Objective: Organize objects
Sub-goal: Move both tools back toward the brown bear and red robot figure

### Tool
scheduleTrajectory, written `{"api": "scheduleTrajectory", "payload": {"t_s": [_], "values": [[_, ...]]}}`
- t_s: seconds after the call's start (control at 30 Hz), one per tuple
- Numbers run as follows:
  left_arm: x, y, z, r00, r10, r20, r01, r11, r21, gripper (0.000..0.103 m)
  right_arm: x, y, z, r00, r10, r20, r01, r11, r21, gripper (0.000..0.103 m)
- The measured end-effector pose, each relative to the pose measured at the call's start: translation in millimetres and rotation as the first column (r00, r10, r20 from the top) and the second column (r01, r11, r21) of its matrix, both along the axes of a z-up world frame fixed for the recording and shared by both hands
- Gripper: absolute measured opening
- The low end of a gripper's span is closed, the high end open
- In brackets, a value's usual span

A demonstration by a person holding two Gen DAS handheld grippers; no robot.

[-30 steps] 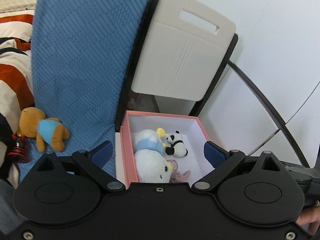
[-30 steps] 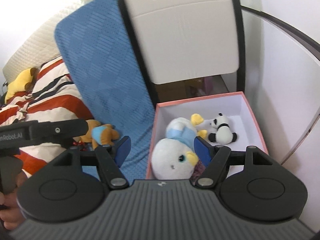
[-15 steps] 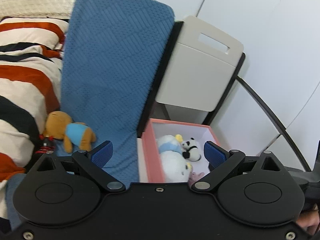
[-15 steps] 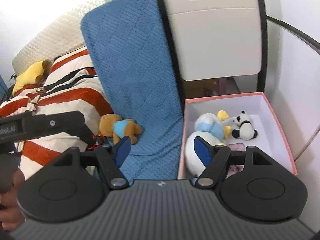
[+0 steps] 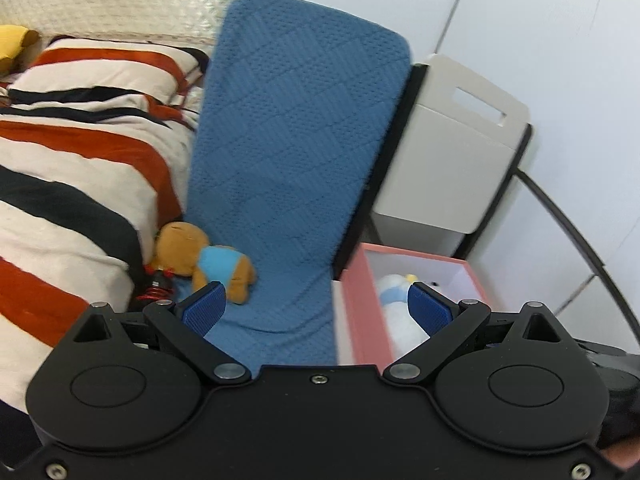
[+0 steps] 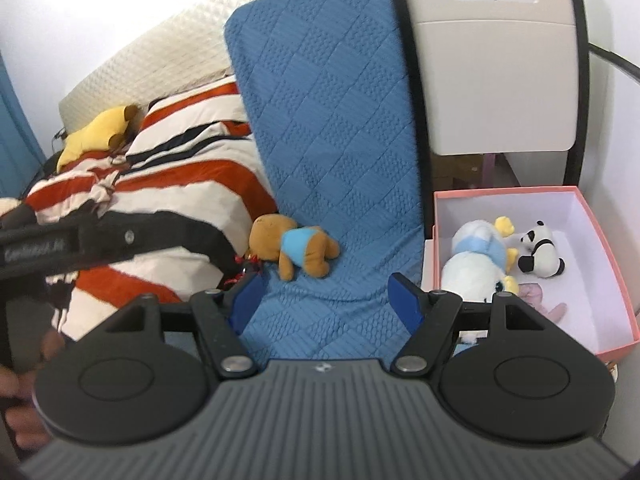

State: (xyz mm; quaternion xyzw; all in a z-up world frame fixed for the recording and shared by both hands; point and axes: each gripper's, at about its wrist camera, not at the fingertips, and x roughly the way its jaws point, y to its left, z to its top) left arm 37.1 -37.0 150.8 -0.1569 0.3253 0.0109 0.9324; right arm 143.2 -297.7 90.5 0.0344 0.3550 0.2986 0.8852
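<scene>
A brown plush bear in a light blue shirt (image 5: 204, 258) (image 6: 296, 246) lies on the blue quilted cover (image 5: 288, 184) (image 6: 332, 160), beside the striped blanket. A pink box (image 5: 362, 300) (image 6: 600, 320) to the right holds a white-and-blue plush (image 6: 476, 264) (image 5: 396, 304), a small panda (image 6: 538, 252) and a pink plush (image 6: 540, 298). My left gripper (image 5: 316, 306) is open above the cover, its left pad near the bear. My right gripper (image 6: 326, 300) is open too, nothing between its fingers, the bear just beyond its left pad.
A striped red, white and black blanket (image 5: 72, 168) (image 6: 168, 184) fills the left. A yellow plush (image 6: 98, 134) lies at its far end by a cream pillow (image 5: 120, 4). A beige chair back (image 6: 496, 68) (image 5: 452, 160) stands behind the box. A small red-and-black item (image 5: 158, 286) lies by the bear.
Both grippers have swung left, away from the box. The box has slid toward the right edge, and the bear and striped blanket have come toward the middle. The jaws have kept the same width.
</scene>
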Motion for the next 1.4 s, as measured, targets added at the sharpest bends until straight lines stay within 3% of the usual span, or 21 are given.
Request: {"api": "scheduleTrajectory", "payload": {"t_s": [0.4,0.43,0.47,0.5,0.57,0.93,1.23,1.4], "values": [[10.3,24.2,-34.3,0.999,0.007,-0.034,-0.007,1.000,-0.005,0.103,0.5,31.4,-34.1,1.000,0.022,-0.015,-0.023,1.000,-0.015,0.073],[12.2,27.0,-40.0,0.999,0.004,-0.033,-0.004,1.000,-0.002,0.103,1.9,33.9,-38.0,0.999,0.024,-0.022,-0.025,1.000,-0.016,0.077],[13.8,29.5,-44.9,1.000,0.005,-0.030,-0.005,1.000,0.000,0.103,4.1,35.4,-42.2,0.999,0.024,-0.032,-0.025,1.000,-0.008,0.089],[15.6,32.5,-50.3,1.000,0.010,-0.030,-0.010,1.000,0.001,0.103,7.8,36.9,-46.4,0.999,0.020,-0.051,-0.020,1.000,0.000,0.092],[20.5,38.3,-62.8,0.999,0.020,-0.029,-0.020,1.000,-0.001,0.103,15.2,41.5,-52.3,0.997,0.018,-0.073,-0.018,1.000,0.002,0.092],[64.3,62.6,-117.9,0.996,0.091,-0.021,-0.091,0.996,0.011,0.103,39.1,65.5,-86.7,1.000,0.018,-0.007,-0.018,1.000,-0.017,0.092],[124.5,86.6,-174.1,0.985,0.135,-0.109,-0.132,0.991,0.036,0.103,74.5,84.0,-129.1,0.999,0.033,0.037,-0.030,0.997,-0.073,0.091],[152.4,105.5,-205.6,0.977,0.163,-0.136,-0.160,0.987,0.033,0.103,101.0,101.1,-143.4,0.993,0.085,0.080,-0.074,0.989,-0.128,0.082]]}}
